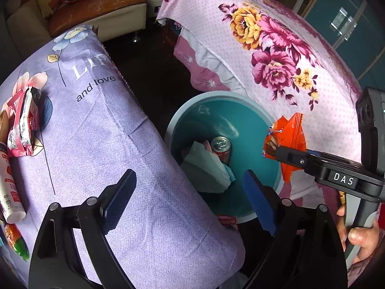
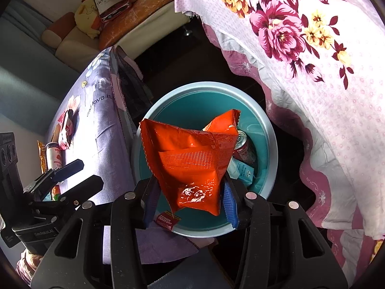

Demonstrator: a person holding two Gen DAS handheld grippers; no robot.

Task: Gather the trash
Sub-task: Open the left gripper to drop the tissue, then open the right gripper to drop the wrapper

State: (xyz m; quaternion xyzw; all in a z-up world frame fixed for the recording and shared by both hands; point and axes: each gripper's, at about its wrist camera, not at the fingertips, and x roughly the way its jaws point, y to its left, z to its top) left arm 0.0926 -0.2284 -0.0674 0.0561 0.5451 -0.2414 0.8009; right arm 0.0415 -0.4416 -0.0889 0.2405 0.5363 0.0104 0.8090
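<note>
So the right gripper (image 2: 190, 200) is clamped on an orange snack bag (image 2: 192, 159), holding it right over the teal trash bin (image 2: 267, 130), which sits between the two cloth-covered surfaces. The left gripper (image 1: 185, 200) is spread wide with nothing in it, above the bin's near edge. A red can (image 1: 221, 148) and crumpled pale paper (image 1: 207, 168) are already lying inside.

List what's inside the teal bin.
Inside the bin lie a red soda can and a pale blue crumpled packet. Anything under them is covered. In the right wrist view, the orange bag in the right gripper hides much of the bin's floor.
</note>
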